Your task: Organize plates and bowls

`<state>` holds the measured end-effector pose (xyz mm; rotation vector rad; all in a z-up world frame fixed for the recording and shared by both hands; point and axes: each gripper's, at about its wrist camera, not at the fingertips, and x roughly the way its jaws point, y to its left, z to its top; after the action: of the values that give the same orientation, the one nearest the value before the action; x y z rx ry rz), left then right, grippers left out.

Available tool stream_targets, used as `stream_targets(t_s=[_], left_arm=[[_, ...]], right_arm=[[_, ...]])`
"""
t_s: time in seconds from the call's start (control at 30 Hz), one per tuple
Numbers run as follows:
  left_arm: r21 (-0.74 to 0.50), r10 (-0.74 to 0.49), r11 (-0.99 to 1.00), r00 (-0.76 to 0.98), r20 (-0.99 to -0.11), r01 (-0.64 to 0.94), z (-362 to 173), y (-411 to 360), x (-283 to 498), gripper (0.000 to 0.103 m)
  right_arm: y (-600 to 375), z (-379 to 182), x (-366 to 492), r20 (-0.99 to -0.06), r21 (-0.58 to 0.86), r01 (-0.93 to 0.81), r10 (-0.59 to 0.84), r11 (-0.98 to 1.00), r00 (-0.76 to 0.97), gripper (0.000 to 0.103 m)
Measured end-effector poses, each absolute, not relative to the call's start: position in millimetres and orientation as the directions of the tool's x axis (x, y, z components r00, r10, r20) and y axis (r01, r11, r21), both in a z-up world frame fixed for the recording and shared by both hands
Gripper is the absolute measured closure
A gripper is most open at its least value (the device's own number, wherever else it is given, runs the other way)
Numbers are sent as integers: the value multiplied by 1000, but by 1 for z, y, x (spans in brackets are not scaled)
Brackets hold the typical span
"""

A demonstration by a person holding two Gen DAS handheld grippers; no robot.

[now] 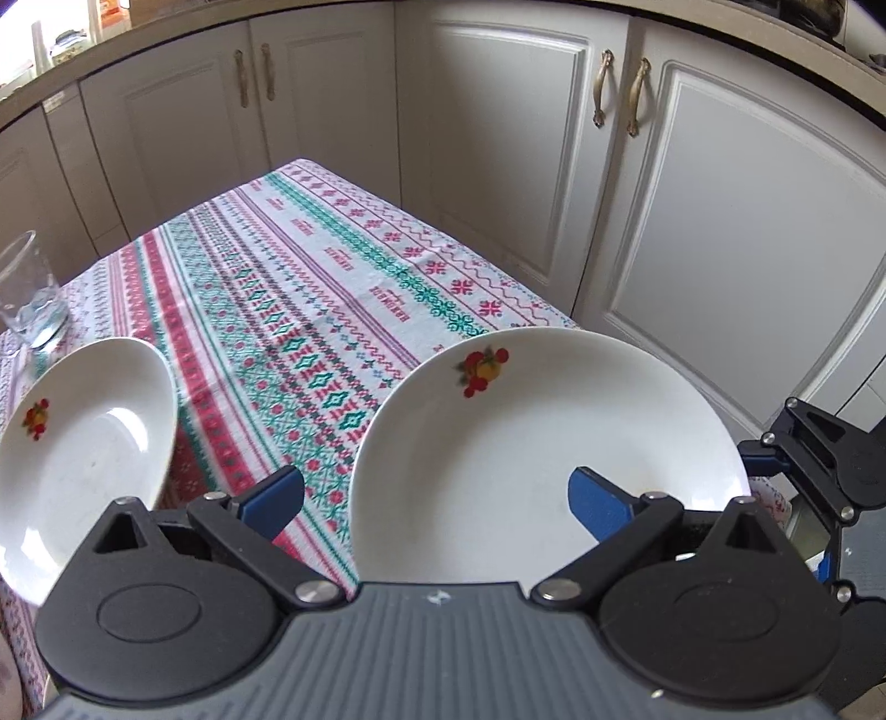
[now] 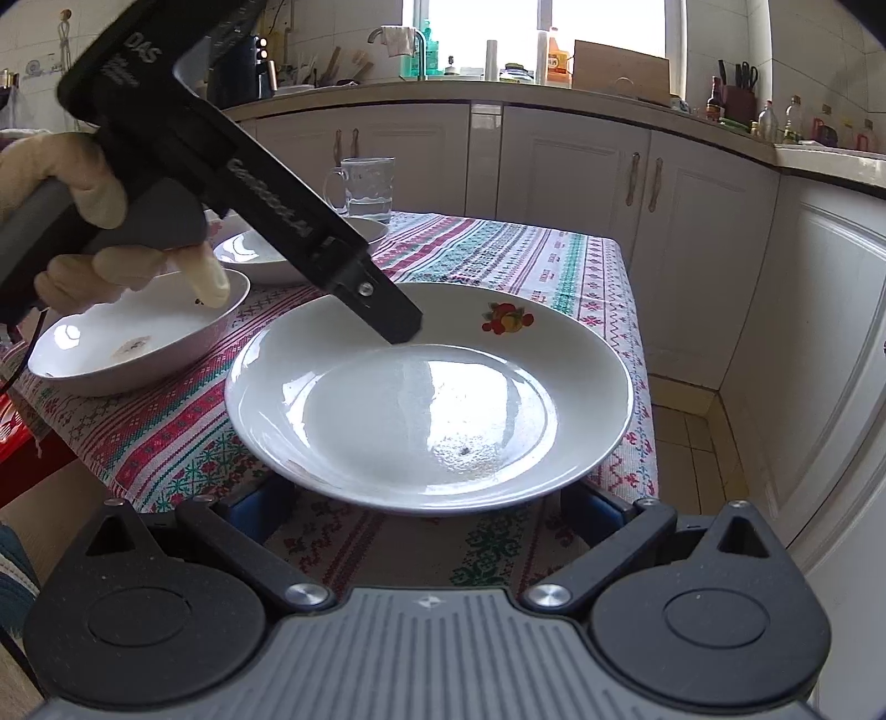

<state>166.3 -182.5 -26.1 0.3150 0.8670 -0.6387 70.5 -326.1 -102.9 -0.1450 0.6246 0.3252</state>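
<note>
Gleaming glossy and smooth: white ceramic plate (image 2: 429,404) and bowl (image 2: 138,338). Lying woven and matt: patterned cloth (image 1: 310,288). Showing clear glass: mug (image 2: 365,185). Looking matt black plastic: left gripper (image 1: 437,498).

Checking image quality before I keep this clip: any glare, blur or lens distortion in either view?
Left wrist view: strong fisheye bending of the cabinet doors, dark vignette in the corners, and the fruit decal on the large plate looks slightly smeared. Right wrist view: bright window glare on that plate's well, the window is blown out, and the left gripper is sharp.
</note>
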Motion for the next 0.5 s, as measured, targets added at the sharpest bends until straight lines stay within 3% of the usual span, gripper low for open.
stream_targets(t_s=[0.17, 0.33, 0.5], left_arm=[[-13, -399, 754, 442, -803, 656, -32, -193, 179, 7], [-28, -393, 740, 399, -828, 672, -40, -201, 188, 23], [-55, -399, 731, 360, -843, 680, -42, -200, 199, 29]], right_arm=[[-330, -104, 72, -586, -36, -369, 280, 929, 761, 0], [-334, -105, 72, -582, -33, -386, 296, 922, 758, 0], [-337, -107, 70, -574, -34, -396, 307, 918, 759, 0]])
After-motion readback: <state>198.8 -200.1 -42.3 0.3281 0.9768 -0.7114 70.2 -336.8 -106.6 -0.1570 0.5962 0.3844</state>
